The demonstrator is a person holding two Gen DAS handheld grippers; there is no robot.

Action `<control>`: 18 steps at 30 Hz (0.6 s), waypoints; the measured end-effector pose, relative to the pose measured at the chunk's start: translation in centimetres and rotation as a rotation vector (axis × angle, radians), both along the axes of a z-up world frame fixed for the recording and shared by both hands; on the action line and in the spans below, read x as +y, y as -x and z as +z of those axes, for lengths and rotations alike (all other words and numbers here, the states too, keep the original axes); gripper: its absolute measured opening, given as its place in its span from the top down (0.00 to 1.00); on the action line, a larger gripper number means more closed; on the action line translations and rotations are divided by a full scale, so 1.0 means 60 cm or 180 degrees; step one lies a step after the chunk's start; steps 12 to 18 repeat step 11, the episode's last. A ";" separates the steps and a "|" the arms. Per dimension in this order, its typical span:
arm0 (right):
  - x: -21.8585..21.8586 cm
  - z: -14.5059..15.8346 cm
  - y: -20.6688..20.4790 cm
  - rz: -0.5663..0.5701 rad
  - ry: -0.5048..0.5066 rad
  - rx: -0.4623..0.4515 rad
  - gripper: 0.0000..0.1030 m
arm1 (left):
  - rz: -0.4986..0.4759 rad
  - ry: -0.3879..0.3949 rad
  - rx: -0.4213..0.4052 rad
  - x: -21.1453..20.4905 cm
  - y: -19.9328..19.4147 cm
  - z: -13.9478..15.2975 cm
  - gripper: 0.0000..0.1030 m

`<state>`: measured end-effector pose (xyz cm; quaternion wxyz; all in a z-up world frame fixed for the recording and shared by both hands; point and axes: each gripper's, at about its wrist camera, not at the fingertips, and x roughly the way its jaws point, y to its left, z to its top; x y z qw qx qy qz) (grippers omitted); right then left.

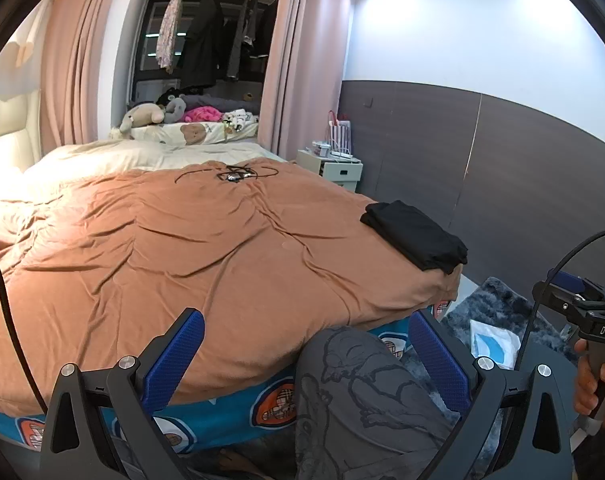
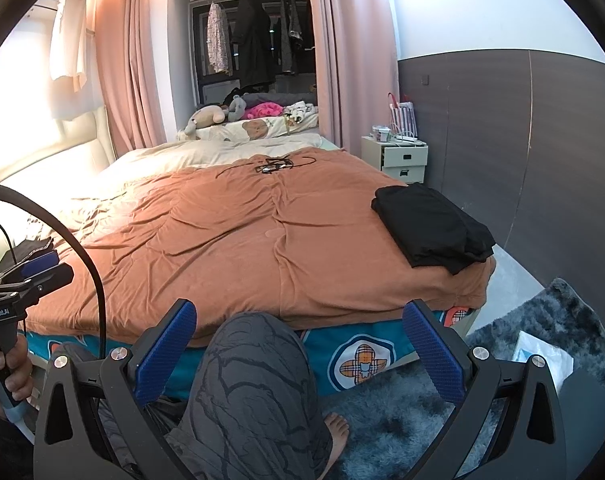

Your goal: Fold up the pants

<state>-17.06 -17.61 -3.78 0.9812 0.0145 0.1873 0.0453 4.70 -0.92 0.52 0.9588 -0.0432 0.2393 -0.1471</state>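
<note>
**Two grippers spread wide, black pants folded at the bed's corner**

Both tools are held low at the foot of the bed, empty. The left gripper (image 1: 306, 354) has its blue-padded fingers (image 1: 174, 360) far apart with nothing between them but the view of a knee in grey printed trousers (image 1: 354, 392). The right gripper (image 2: 302, 350) is likewise spread wide and holds nothing; a bare foot (image 2: 336, 432) stands on the shaggy grey rug (image 2: 402, 420) beneath it. In the left wrist view a hand (image 1: 594, 380) grips the other tool's handle at the right edge.

The black pants (image 2: 432, 224) lie as a folded bundle on the brown blanket (image 2: 230, 240), near the right corner at the foot of the bed, well apart from both grippers. The same bundle shows in the left wrist view (image 1: 416, 236).

Farther up the blanket lies a tangle of black cord (image 2: 272, 166). A white nightstand (image 2: 402, 160) stands beside the bed against the dark wall panel, and soft toys (image 2: 210, 118) are piled beyond the pillows.
</note>
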 end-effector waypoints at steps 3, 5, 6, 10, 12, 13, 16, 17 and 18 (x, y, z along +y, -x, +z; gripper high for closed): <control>0.000 0.002 0.001 -0.0001 -0.0001 0.0001 0.00 | 0.0000 -0.0003 -0.0001 -0.001 -0.001 -0.001 0.00; -0.001 0.001 0.000 0.0002 -0.0001 -0.0001 0.00 | -0.0004 -0.0001 -0.0003 -0.001 0.000 0.000 0.00; -0.001 0.001 0.000 0.0001 0.0000 0.0000 0.00 | -0.0006 -0.0001 -0.0005 0.000 0.000 0.000 0.00; -0.002 0.003 -0.004 -0.0008 0.0006 0.0010 0.00 | -0.0045 -0.0005 -0.0032 0.006 0.000 0.006 0.00; -0.004 0.003 -0.007 -0.0010 0.0009 0.0016 0.00 | -0.0053 0.0000 -0.0033 0.006 -0.002 0.007 0.00; -0.004 0.003 -0.007 -0.0010 0.0009 0.0016 0.00 | -0.0053 0.0000 -0.0033 0.006 -0.002 0.007 0.00; -0.004 0.003 -0.007 -0.0010 0.0009 0.0016 0.00 | -0.0053 0.0000 -0.0033 0.006 -0.002 0.007 0.00; -0.004 0.003 -0.007 -0.0010 0.0009 0.0016 0.00 | -0.0053 0.0000 -0.0033 0.006 -0.002 0.007 0.00; -0.004 0.003 -0.007 -0.0010 0.0009 0.0016 0.00 | -0.0053 0.0000 -0.0033 0.006 -0.002 0.007 0.00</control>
